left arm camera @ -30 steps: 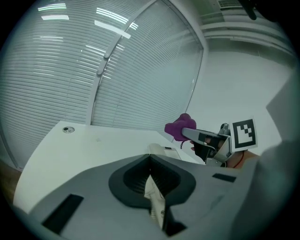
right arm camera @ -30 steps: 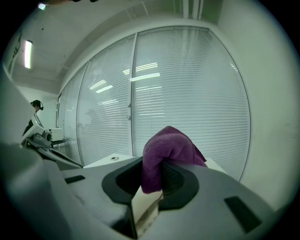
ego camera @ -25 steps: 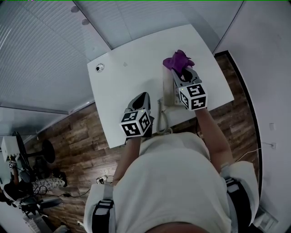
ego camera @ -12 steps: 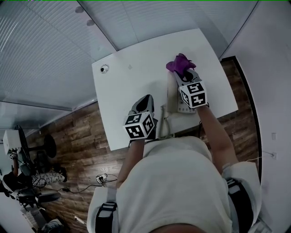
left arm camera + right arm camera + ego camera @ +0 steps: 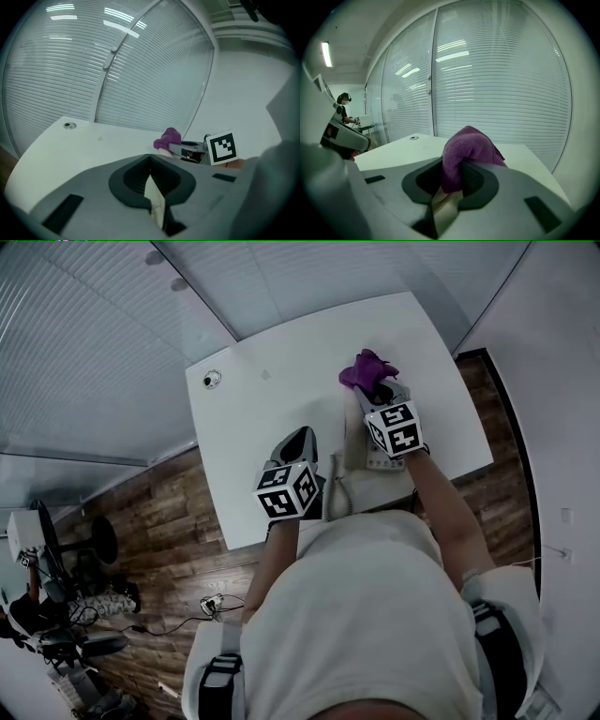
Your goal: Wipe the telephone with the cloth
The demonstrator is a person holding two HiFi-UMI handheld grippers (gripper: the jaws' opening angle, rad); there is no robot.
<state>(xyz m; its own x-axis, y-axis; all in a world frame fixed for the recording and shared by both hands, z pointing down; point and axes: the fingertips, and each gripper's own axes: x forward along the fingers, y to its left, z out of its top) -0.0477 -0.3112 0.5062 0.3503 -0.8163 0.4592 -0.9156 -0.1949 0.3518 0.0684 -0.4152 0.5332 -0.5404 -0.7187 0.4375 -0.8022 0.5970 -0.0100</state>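
A pale telephone (image 5: 359, 442) lies on the white table (image 5: 272, 418) near its front right, with its coiled cord (image 5: 337, 495) trailing to the front edge. My right gripper (image 5: 380, 390) hangs over the telephone's far end, shut on a purple cloth (image 5: 367, 369). In the right gripper view the cloth (image 5: 466, 152) bulges up out of the shut gripper (image 5: 452, 183). My left gripper (image 5: 298, 439) is shut and empty, left of the telephone over bare table. In the left gripper view the jaws (image 5: 150, 159) meet with nothing between them, and the cloth (image 5: 168, 138) shows beyond.
A small round grommet (image 5: 212, 379) sits at the table's far left corner. A glass wall with blinds (image 5: 140, 70) runs behind the table. Wood floor (image 5: 169, 521) lies to the left, and a wall stands close on the right. A person (image 5: 344, 101) works far off behind the glass.
My right gripper with the cloth has come down toward the telephone's far end. The left gripper has drifted a little and stays shut.
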